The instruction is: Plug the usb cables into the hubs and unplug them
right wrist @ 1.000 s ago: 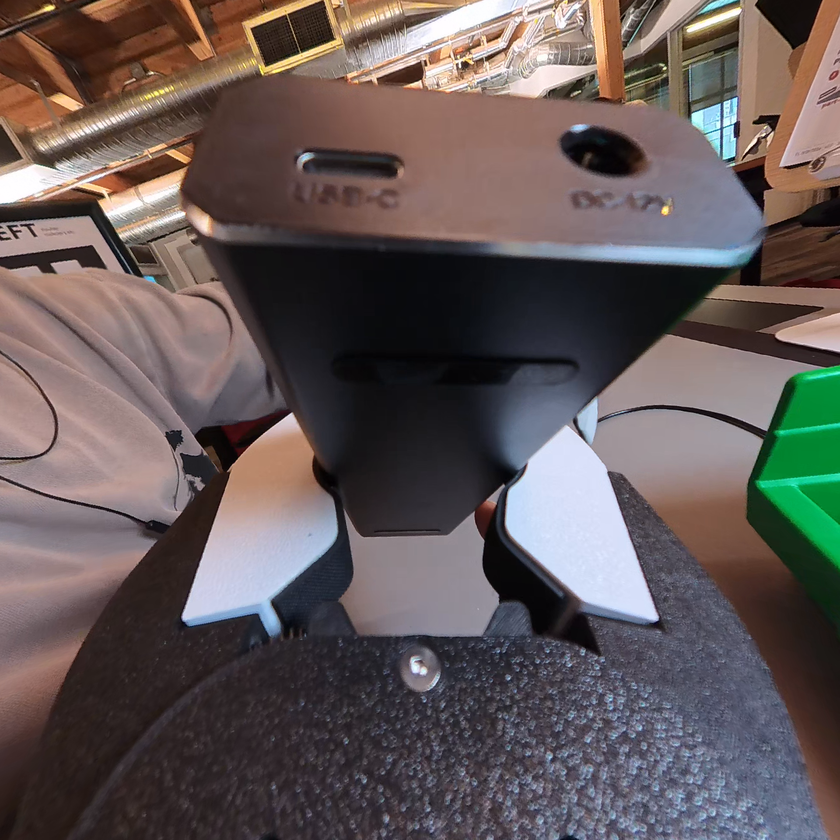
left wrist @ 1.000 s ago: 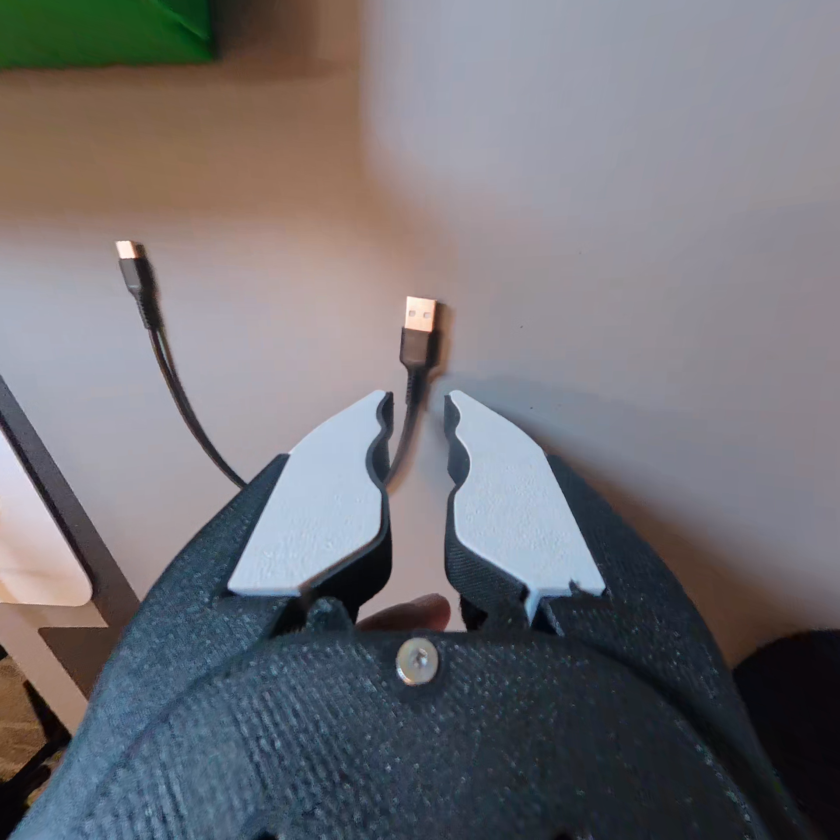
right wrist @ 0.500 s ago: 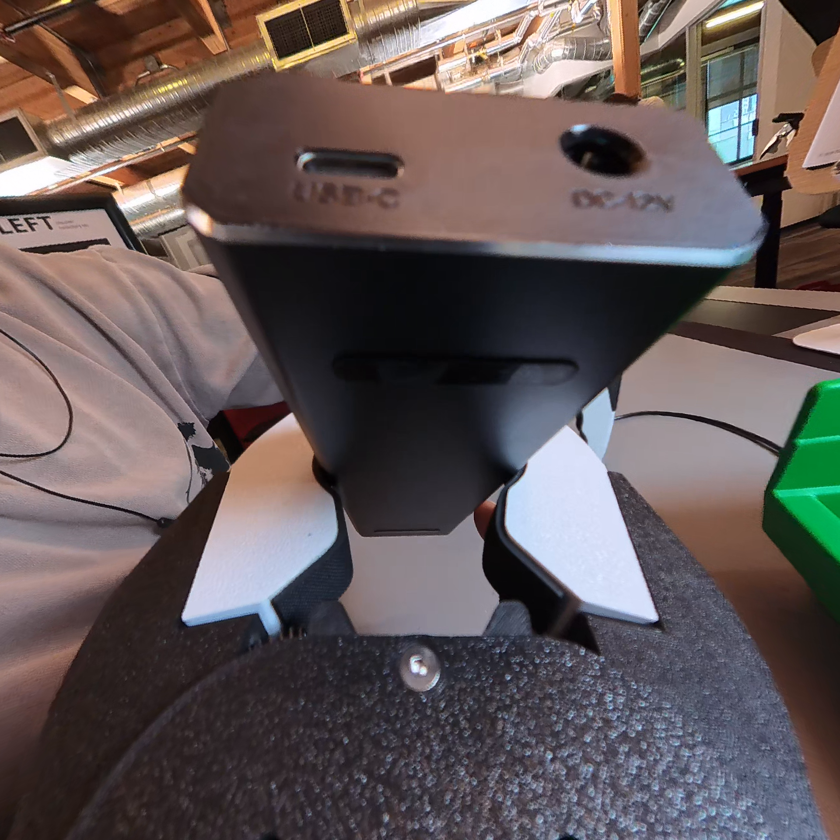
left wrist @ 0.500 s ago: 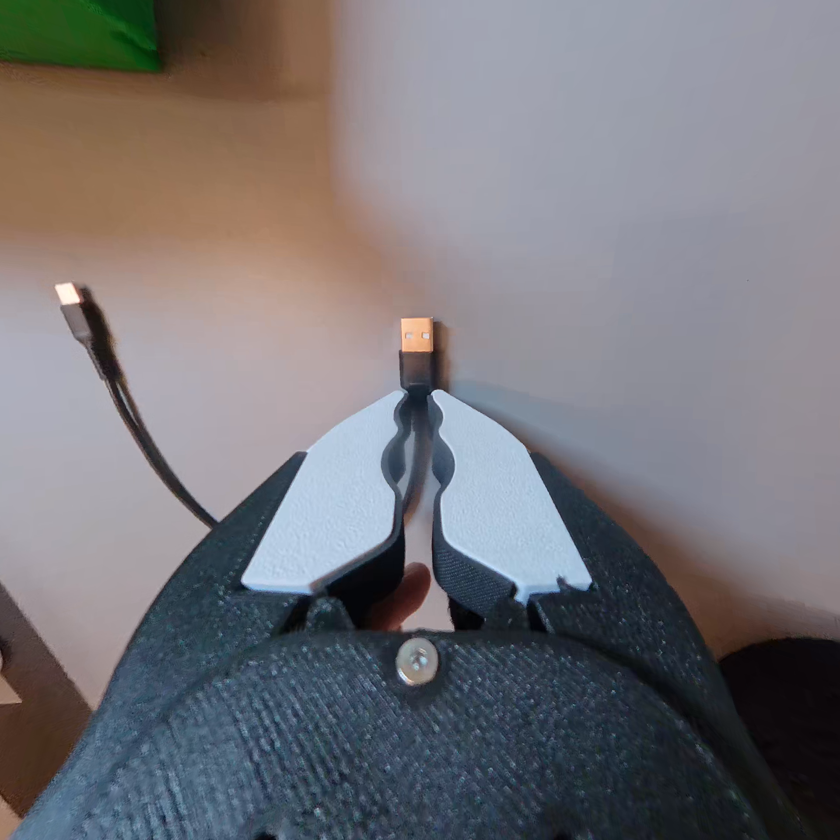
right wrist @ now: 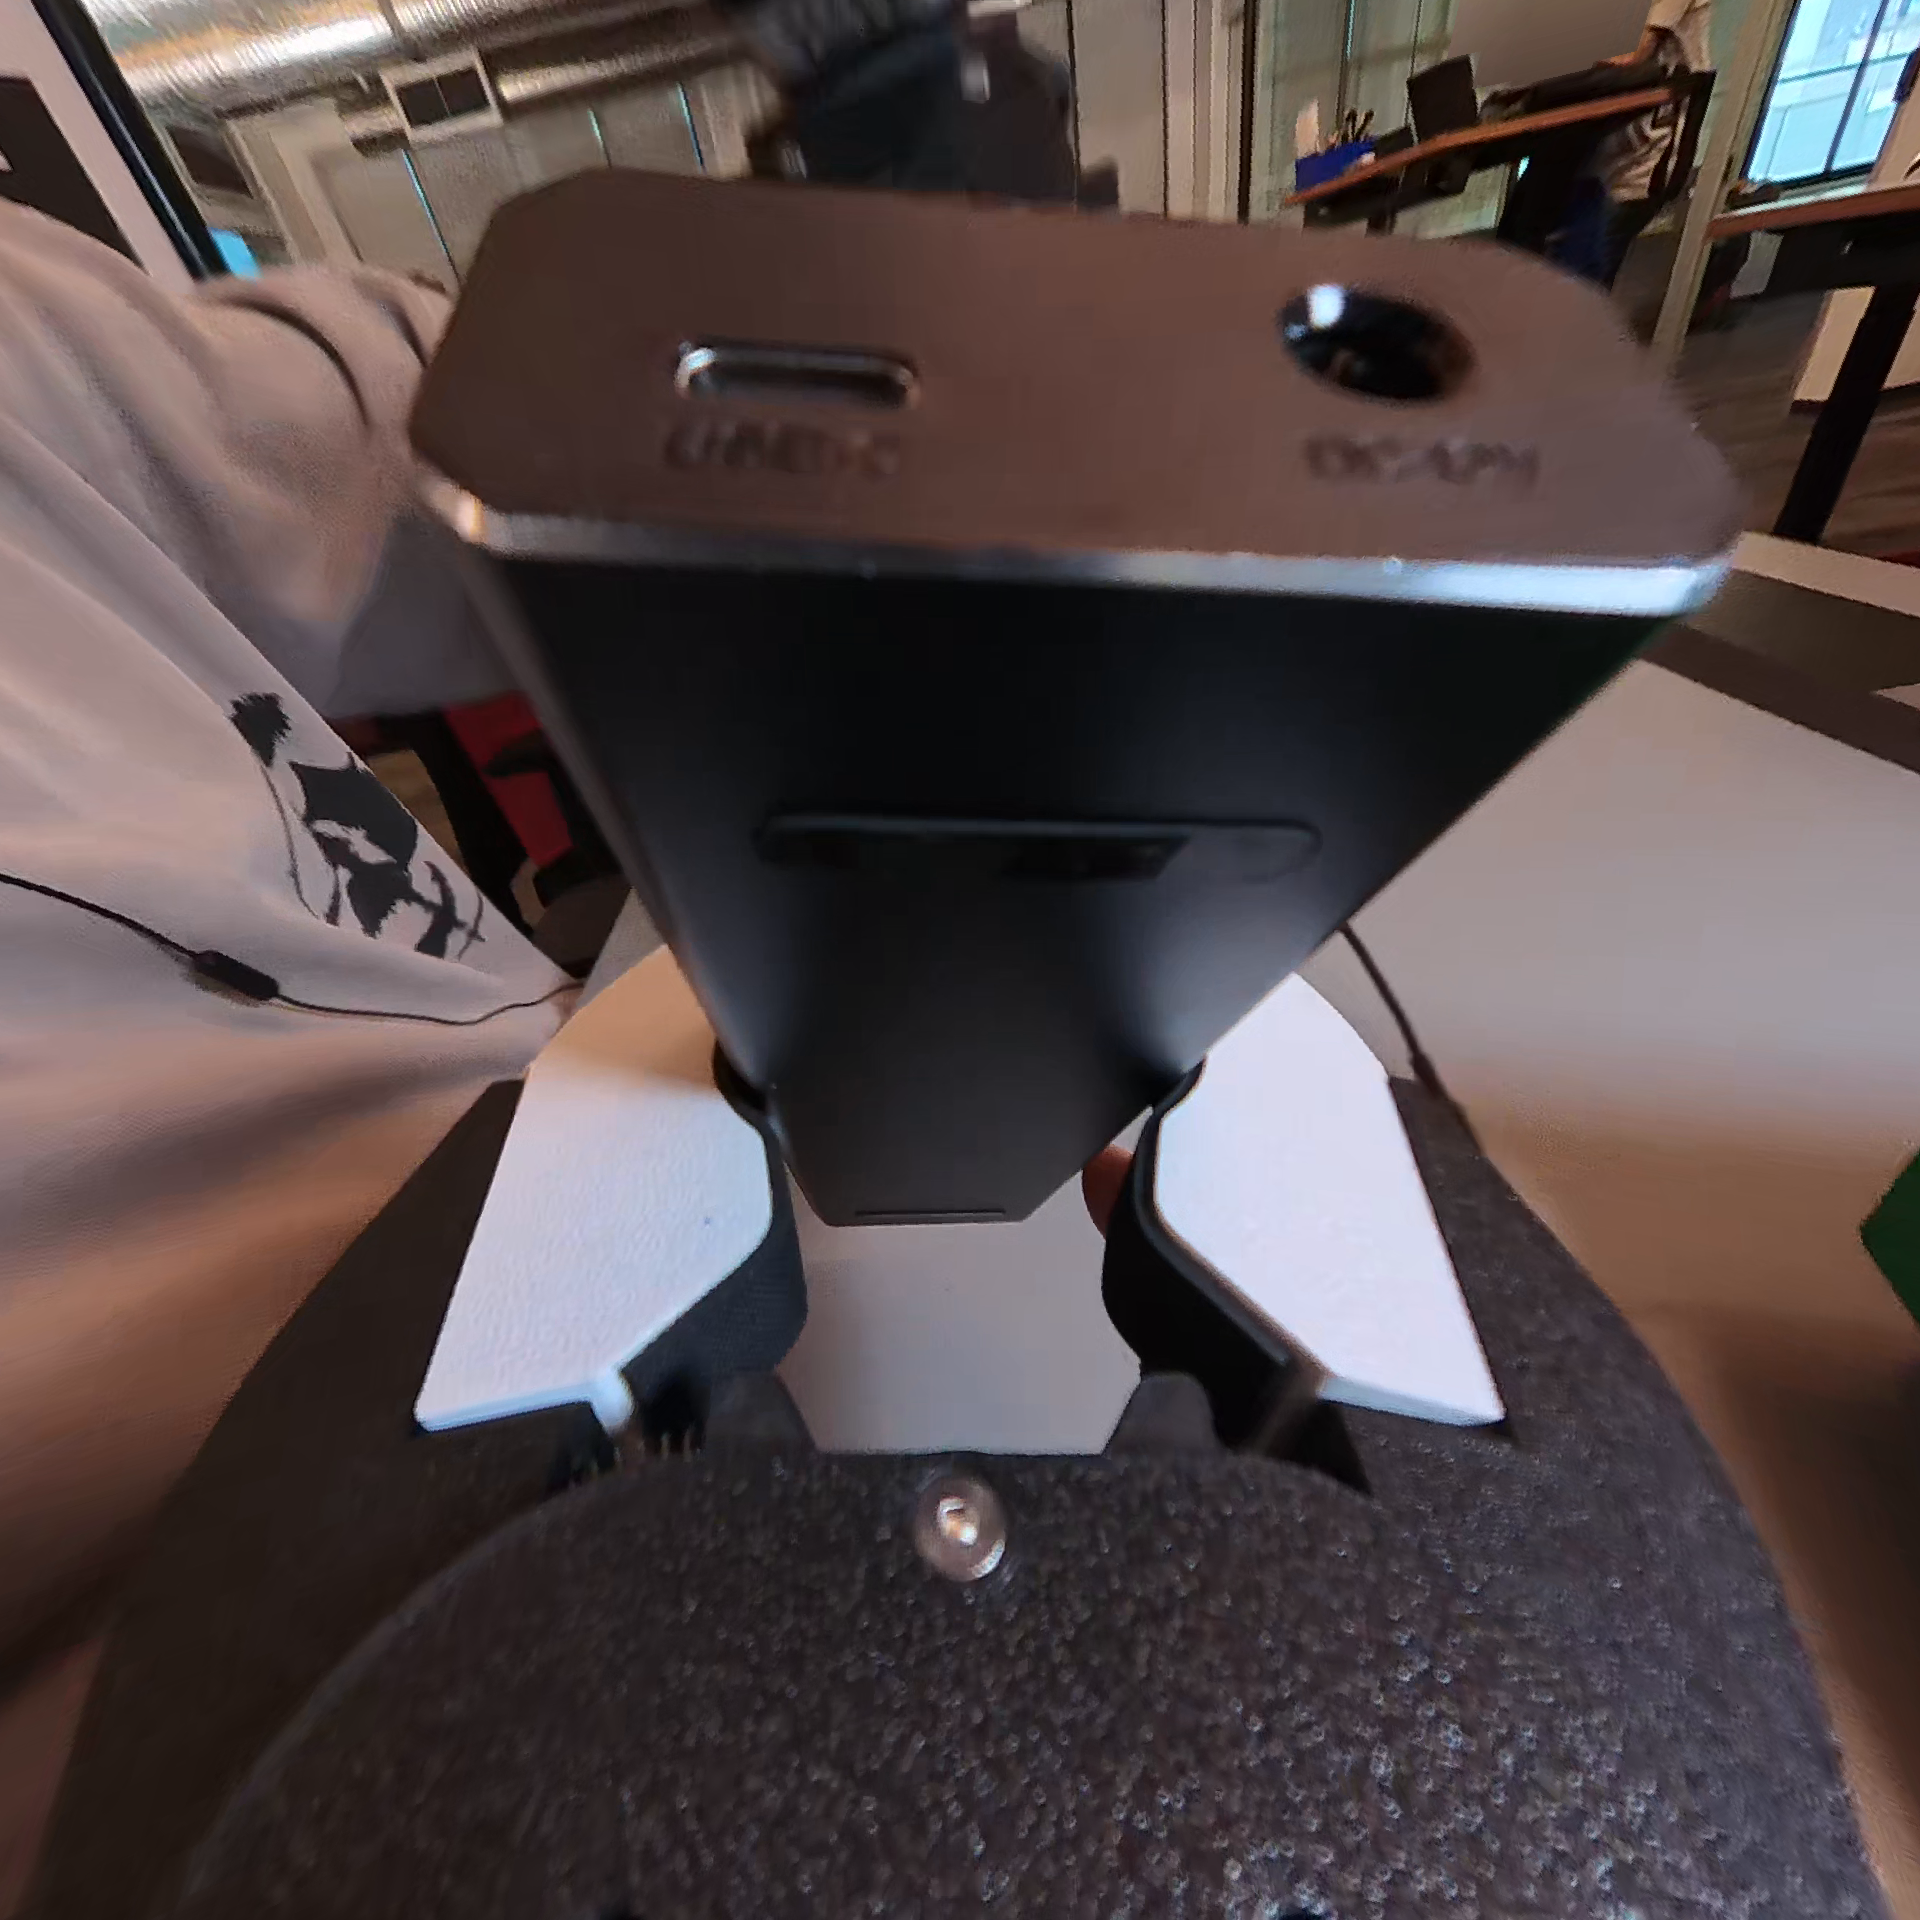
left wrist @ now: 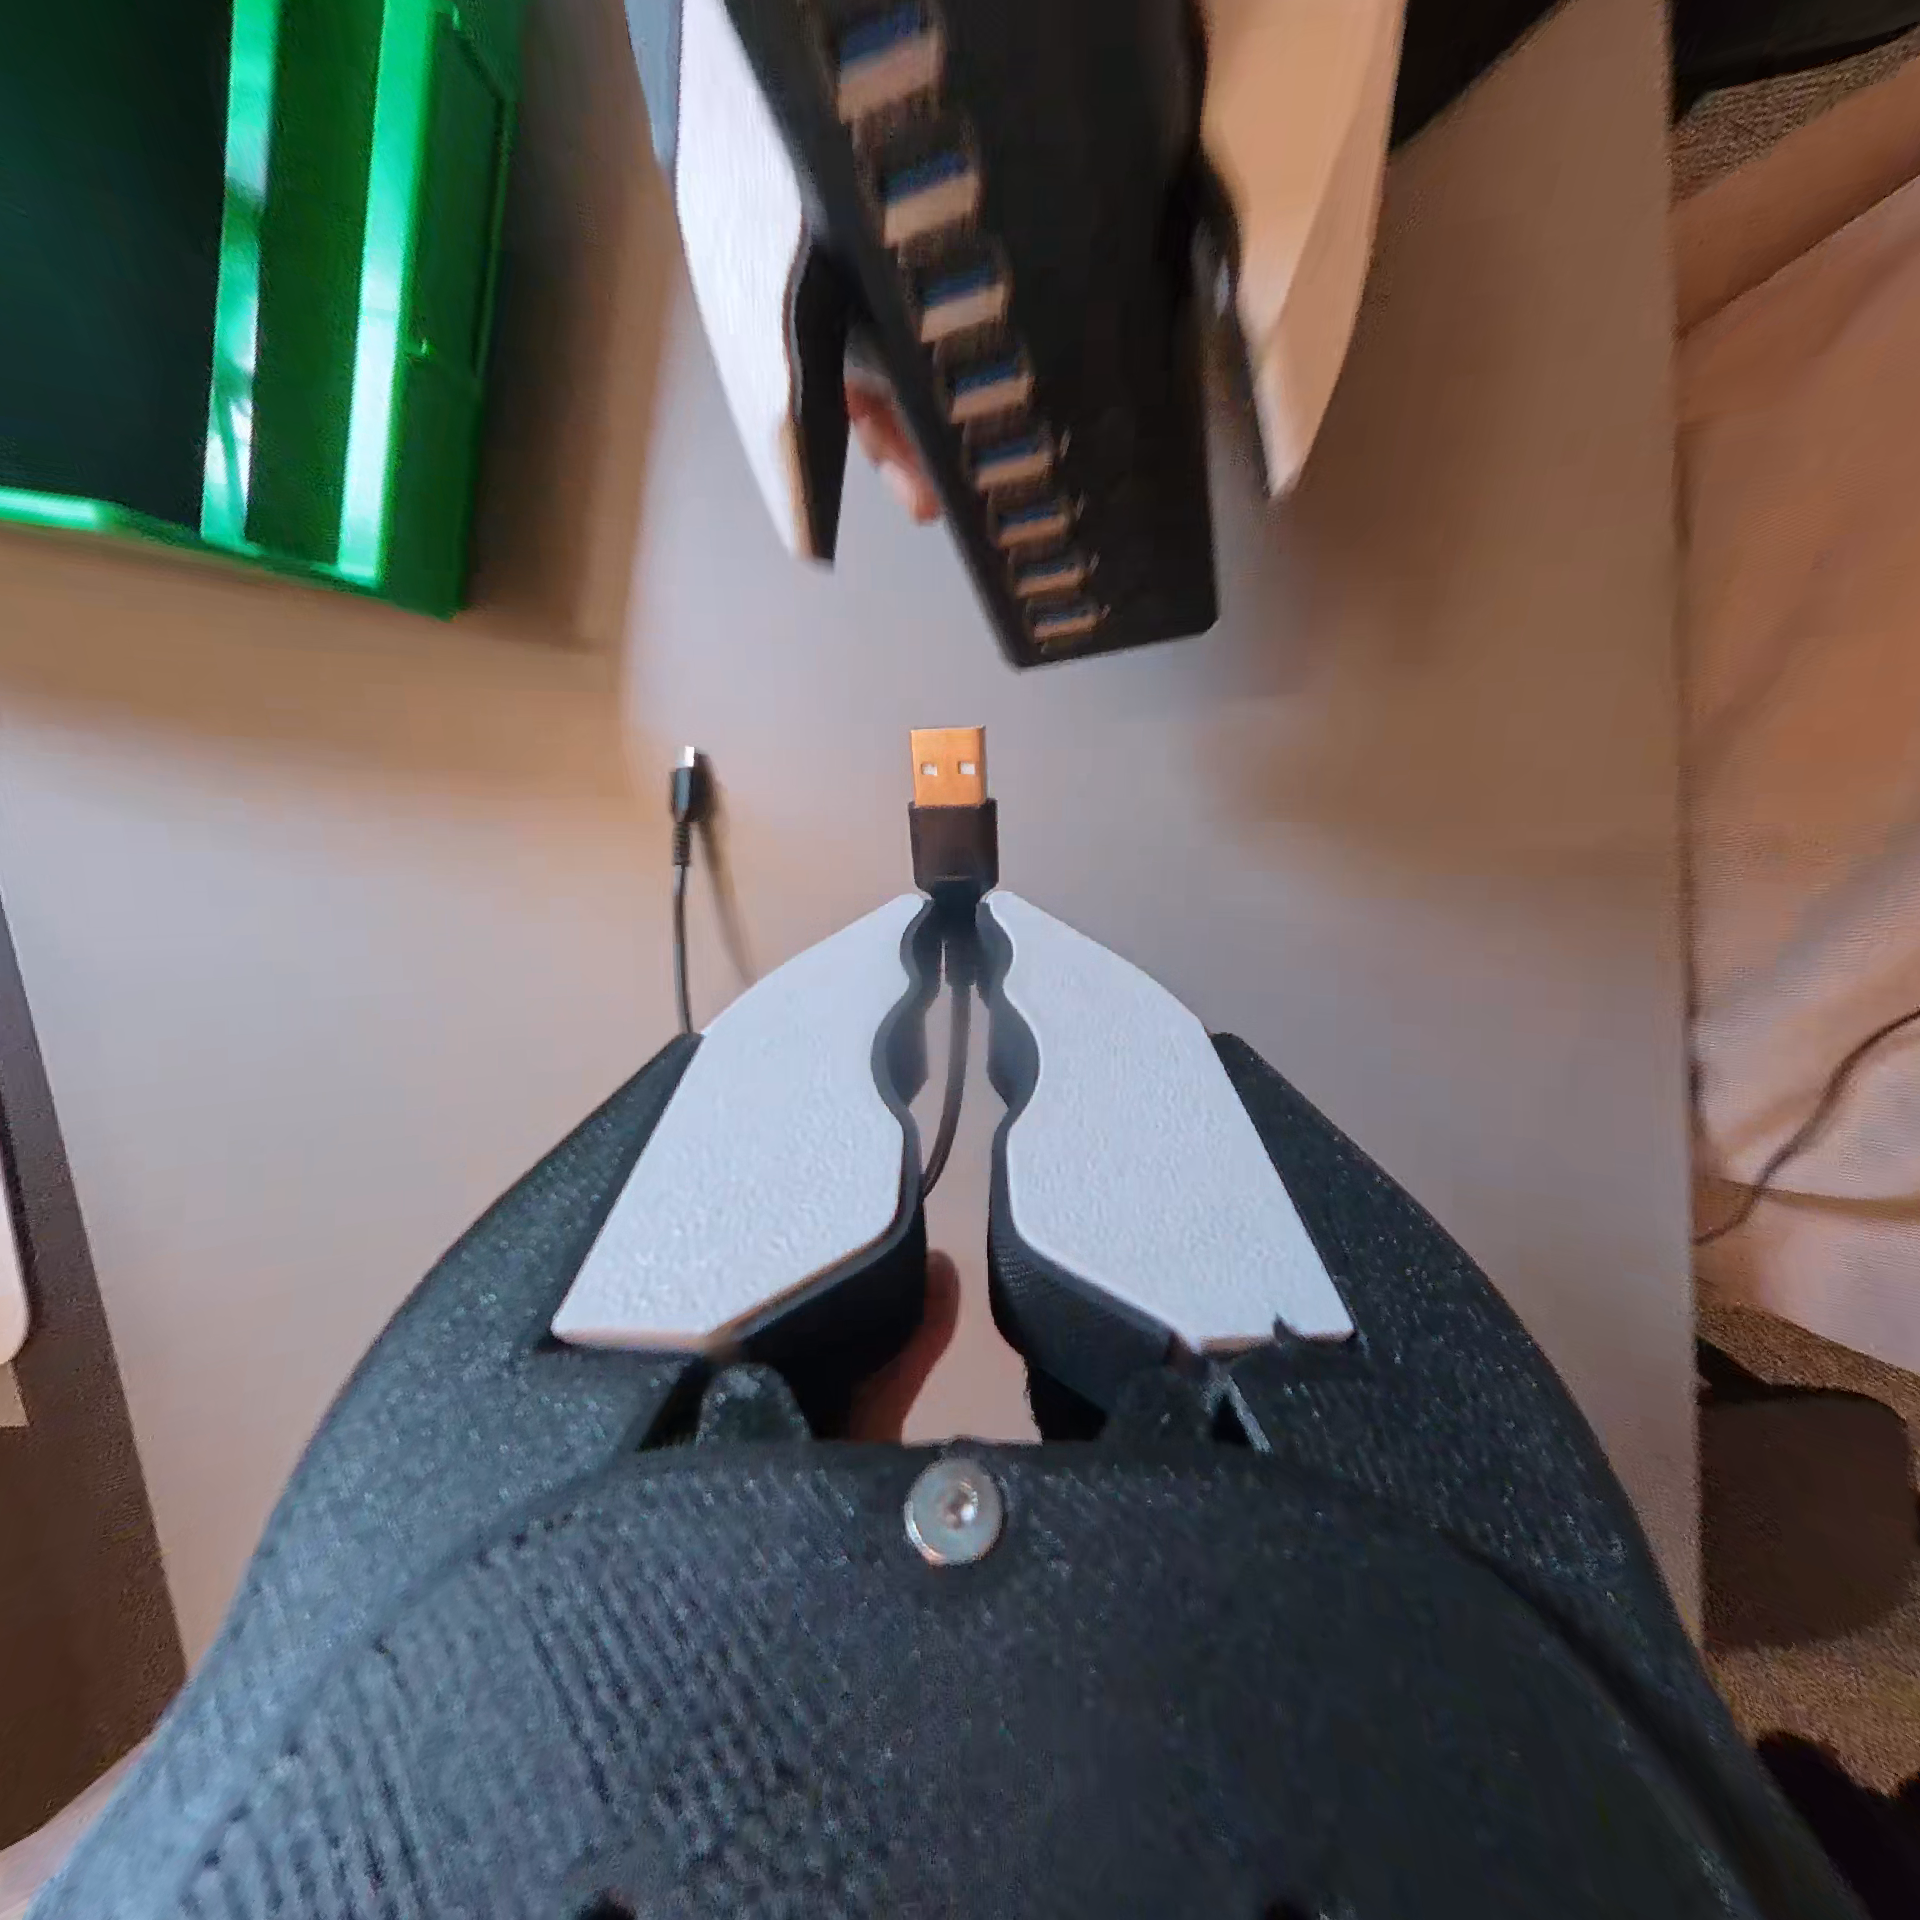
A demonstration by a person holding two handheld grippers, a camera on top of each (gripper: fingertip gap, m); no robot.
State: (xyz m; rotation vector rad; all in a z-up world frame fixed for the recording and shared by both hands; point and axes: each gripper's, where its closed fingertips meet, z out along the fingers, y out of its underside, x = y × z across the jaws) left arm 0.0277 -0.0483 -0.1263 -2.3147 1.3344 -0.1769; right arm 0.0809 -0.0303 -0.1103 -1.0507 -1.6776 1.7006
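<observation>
My left gripper [left wrist: 951,906] is shut on the black cable just behind its USB-A plug [left wrist: 948,795], which points forward with its gold face up. A dark hub [left wrist: 1049,343] with a row of blue ports hangs ahead of the plug, a short gap away. My right gripper's white fingers [left wrist: 738,260] clamp the hub from both sides. In the right wrist view my right gripper [right wrist: 956,1122] is shut on the hub [right wrist: 1039,748], whose end face with an oval port and a round socket points away from the camera.
A green bin [left wrist: 239,291] stands at the upper left on the pale table [left wrist: 312,987]. The cable's small second plug [left wrist: 686,795] lies on the table left of the held plug. A person's light sleeve [right wrist: 156,727] is at the left. The bin's corner [right wrist: 1896,1236] shows at the right edge. One gripper's finger ends stand about 7 cm off the other's.
My left gripper closed on the cable behind the USB-A plug and lifted it. The hub in my right gripper has come into the left wrist view, ahead of the plug.
</observation>
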